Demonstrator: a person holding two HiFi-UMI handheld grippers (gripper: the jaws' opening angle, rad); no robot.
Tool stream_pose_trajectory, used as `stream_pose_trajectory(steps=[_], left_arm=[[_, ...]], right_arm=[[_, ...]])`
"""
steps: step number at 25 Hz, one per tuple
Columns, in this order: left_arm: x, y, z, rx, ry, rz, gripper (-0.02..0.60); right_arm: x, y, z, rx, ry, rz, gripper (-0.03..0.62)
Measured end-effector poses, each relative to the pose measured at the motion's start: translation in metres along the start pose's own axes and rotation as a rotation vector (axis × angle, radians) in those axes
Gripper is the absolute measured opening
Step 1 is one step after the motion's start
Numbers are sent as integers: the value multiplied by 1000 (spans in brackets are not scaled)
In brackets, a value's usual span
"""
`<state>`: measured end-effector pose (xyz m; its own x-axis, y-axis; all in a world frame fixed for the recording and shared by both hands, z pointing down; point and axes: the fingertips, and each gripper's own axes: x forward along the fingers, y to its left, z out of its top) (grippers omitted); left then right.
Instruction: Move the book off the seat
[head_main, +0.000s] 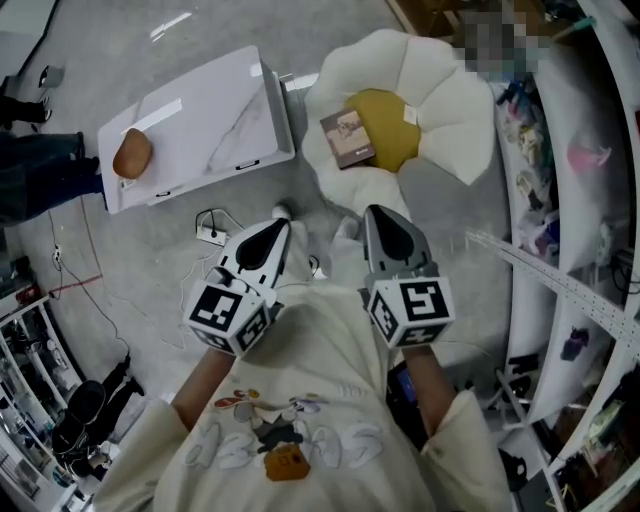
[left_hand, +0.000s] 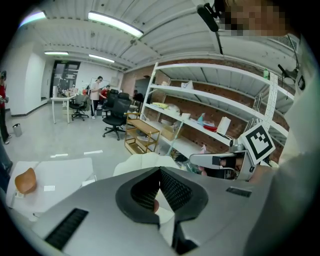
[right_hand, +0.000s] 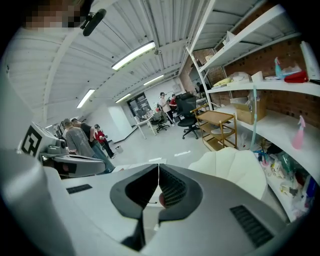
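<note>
Grey concrete floor (head_main: 340, 25) spreads across the room. On the left stands a low white counter (head_main: 215, 120), and a power strip (head_main: 212, 236) with cables lies near it. White shelves (right_hand: 270, 86) line the right side against a brick wall (right_hand: 290, 52). Far off stand black office chairs (left_hand: 116, 117), a wooden rack (left_hand: 142, 132) and a white desk (left_hand: 62, 102). Tube lights (left_hand: 115, 24) glow on the ribbed white ceiling (left_hand: 165, 45).

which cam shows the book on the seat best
The head view: the book lies in full sight on the flower-shaped seat, overlapping its yellow centre. Both gripper views catch only white parts of the seat behind their shut jaws; the book shows in neither.
</note>
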<state>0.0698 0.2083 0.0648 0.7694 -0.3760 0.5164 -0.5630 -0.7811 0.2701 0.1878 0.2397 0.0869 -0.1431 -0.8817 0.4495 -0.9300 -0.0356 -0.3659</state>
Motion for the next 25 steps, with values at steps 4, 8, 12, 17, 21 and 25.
stream_pose_trajectory(steps=[4,8,12,17,21,25], left_arm=[[23,7,4,3,31,-9,12],[41,13,-1,-4,47,-57,12],[70,35,-15,-45,80,-77,12],[105,50,-29,-65,69,-113,12],[124,66,-42,-106,67,-156,12],[159,84,-70,-88,129,-152,12]], right_arm=[[12,-6,5,-10,4,23,8],[24,-11,-6,-9,27,-9,8],[44,-15,-6,-17,-23,-21,8],[75,-33,-29,-32,8,-57,8],[110,-44,-48,-61,53,-44,8],[143,-62,-52,-58,40,-59,9]])
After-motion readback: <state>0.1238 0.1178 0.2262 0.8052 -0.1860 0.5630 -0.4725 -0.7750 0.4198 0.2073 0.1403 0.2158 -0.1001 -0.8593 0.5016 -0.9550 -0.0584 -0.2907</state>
